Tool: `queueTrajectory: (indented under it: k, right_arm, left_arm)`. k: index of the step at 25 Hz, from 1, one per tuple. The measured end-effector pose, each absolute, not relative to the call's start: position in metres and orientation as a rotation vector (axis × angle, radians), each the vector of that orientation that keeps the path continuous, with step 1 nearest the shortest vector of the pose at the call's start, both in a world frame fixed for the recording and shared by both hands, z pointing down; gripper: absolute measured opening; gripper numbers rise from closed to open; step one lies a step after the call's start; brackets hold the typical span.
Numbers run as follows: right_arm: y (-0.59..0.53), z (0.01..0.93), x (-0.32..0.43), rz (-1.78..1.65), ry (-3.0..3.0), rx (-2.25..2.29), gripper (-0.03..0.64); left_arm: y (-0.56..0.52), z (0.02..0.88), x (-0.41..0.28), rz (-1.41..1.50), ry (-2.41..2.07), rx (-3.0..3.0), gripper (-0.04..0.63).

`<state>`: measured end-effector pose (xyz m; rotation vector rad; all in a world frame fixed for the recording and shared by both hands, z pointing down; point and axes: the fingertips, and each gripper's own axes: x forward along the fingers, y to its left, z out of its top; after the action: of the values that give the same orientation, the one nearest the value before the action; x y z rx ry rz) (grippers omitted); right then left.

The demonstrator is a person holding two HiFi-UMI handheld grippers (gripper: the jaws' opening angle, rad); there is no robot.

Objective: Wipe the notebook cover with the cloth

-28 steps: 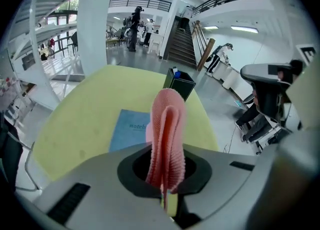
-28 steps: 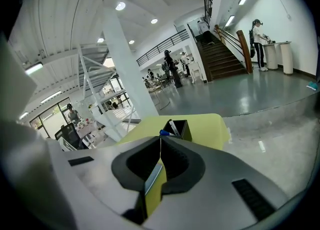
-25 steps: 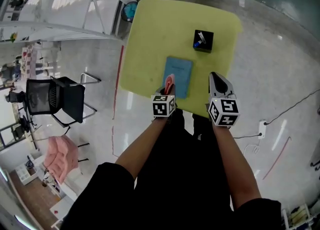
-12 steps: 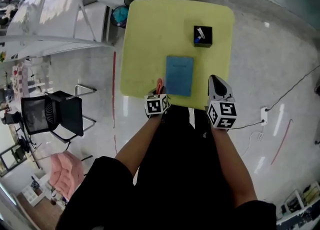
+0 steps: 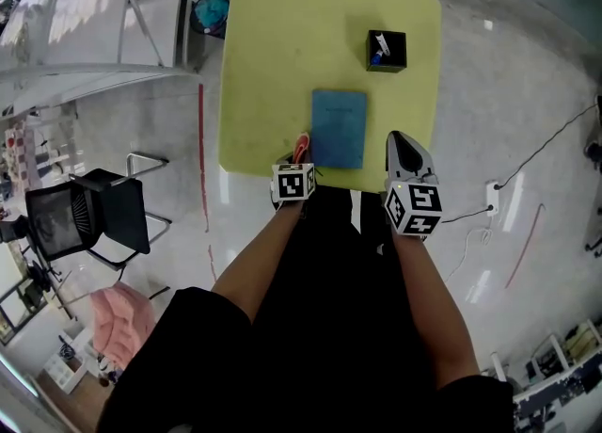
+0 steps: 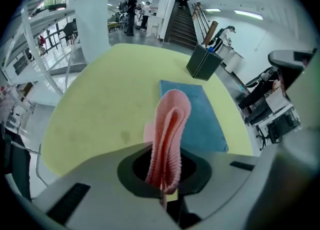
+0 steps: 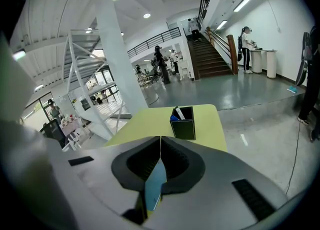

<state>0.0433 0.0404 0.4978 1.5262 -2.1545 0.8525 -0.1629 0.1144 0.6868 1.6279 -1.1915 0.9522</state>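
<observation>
The blue notebook (image 5: 339,128) lies flat near the front edge of the yellow-green table (image 5: 273,64). My left gripper (image 5: 301,151) is shut on a folded pink cloth (image 6: 170,129), which sticks up from its jaws. It hovers at the table's front edge, just left of the notebook's (image 6: 192,114) near corner; the cloth is off the cover. My right gripper (image 5: 404,147) is shut and empty, at the front edge right of the notebook. In the right gripper view its jaws (image 7: 160,146) meet, with a blue sliver of notebook (image 7: 155,186) showing below them.
A black pen holder (image 5: 387,50) with pens stands at the table's far right, also in the left gripper view (image 6: 204,61) and the right gripper view (image 7: 183,122). A black office chair (image 5: 89,215) and a white rack (image 5: 85,17) stand on the floor to the left.
My left gripper with the cloth has drawn back off the notebook's near-left corner to the table's front edge beside it. The right gripper has hardly moved.
</observation>
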Motion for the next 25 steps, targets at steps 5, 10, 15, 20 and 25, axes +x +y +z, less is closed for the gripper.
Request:
queueTrajectory:
  k: [5, 10, 15, 20, 25]
  right_arm:
    - [0.037, 0.501, 0.028, 0.846, -2.162, 1.502, 0.032]
    - [0.037, 0.504, 0.022, 0.853, -2.164, 1.469, 0.032]
    - [0.035, 0.509, 0.025, 0.852, -2.156, 1.474, 0.032]
    - [0.034, 0.510, 0.031, 0.868, -2.156, 1.488, 0.032]
    - [0.038, 0.511, 0.037, 0.877, -2.157, 1.485, 0.032]
  left_arm:
    - [0.123, 0.695, -0.147, 0.959, -1.142, 1.639, 0.023]
    - [0.119, 0.698, -0.143, 0.966, -1.137, 1.640, 0.023]
    - [0.119, 0.701, -0.139, 0.976, -1.138, 1.637, 0.023]
    - [0.122, 0.703, -0.130, 0.971, -1.126, 1.641, 0.023]
    - [0.123, 0.702, -0.119, 0.990, -1.117, 1.648, 0.023]
